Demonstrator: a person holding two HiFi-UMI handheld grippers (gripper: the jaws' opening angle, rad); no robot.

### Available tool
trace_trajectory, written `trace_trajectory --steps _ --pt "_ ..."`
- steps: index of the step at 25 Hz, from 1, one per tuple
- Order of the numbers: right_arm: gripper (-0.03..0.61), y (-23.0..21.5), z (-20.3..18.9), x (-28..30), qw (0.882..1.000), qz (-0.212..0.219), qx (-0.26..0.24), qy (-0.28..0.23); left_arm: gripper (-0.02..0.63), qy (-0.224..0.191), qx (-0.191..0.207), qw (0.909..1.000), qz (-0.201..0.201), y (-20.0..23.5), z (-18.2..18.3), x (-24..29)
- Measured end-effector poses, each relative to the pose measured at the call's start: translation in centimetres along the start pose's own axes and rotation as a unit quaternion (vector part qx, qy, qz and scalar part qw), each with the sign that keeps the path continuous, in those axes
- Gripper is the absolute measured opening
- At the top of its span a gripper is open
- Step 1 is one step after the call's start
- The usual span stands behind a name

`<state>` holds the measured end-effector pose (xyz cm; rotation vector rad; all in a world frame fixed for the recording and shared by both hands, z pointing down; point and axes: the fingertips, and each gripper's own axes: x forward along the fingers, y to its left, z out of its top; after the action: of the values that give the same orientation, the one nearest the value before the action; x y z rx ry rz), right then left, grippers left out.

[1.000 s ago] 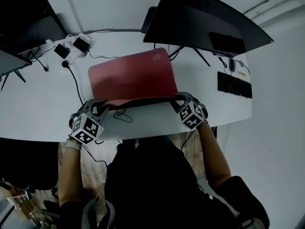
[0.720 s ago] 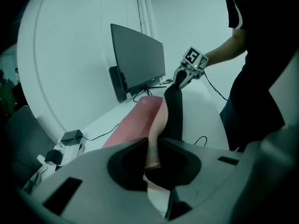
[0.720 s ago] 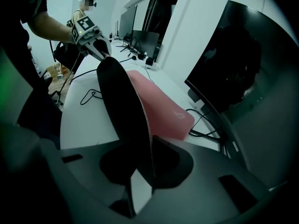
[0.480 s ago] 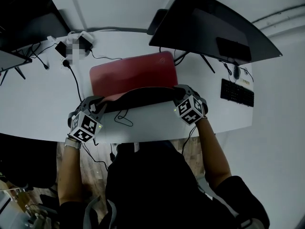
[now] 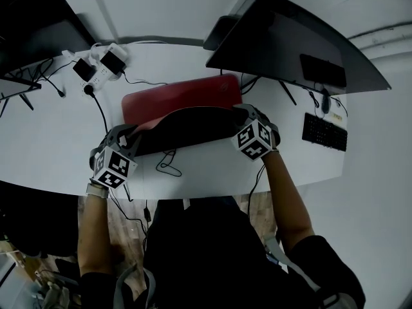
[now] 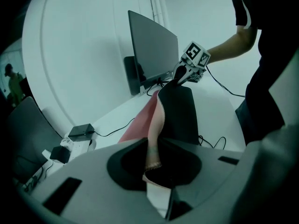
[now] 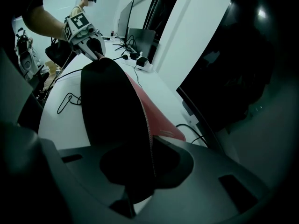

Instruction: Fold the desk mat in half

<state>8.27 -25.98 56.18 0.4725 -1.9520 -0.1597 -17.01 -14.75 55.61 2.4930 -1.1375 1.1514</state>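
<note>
Two corners of the desk mat (image 5: 183,95) are pinched, one in each tool. The left tool (image 5: 132,136) is clamped on the near-left corner, and the left gripper view shows the stitched edge between its jaws. The right tool (image 5: 242,113) has just been closing its jaws and grips the near-right corner, where the dark sheet fills the gap in the right gripper view. The mat's far part lies flat, red face up, on the white desk (image 5: 51,140) in front of the monitor (image 5: 290,44). Its near part is lifted and curled over toward the far side, with the black underside showing.

It looks thin, light and limp: the raised edge bows between the tools rather than holding a line, so it should drape wherever it is led. The underside looks rubbery and likely to grip the desk, which would help the flat half stay put. The corners are the right hold, since a grip nearer the middle would let the ends flop. Kept stretched, the near edge should meet the far one squarely.
</note>
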Motion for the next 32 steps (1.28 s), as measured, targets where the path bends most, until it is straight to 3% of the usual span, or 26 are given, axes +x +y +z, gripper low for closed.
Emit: trace_trajectory --steps 19,32 --pt "0.069 -5.0 4.5 6.2 1.0 -0.02 -0.008 -0.02 0.072 0.036 -0.042 0.9974 0.047 6.0 -2.0 3.7" --pt "0.078 -6.2 5.3 9.6 0.999 -0.045 -0.022 -0.018 0.075 0.057 -0.055 0.9947 0.066 7.8 -3.6 6.3"
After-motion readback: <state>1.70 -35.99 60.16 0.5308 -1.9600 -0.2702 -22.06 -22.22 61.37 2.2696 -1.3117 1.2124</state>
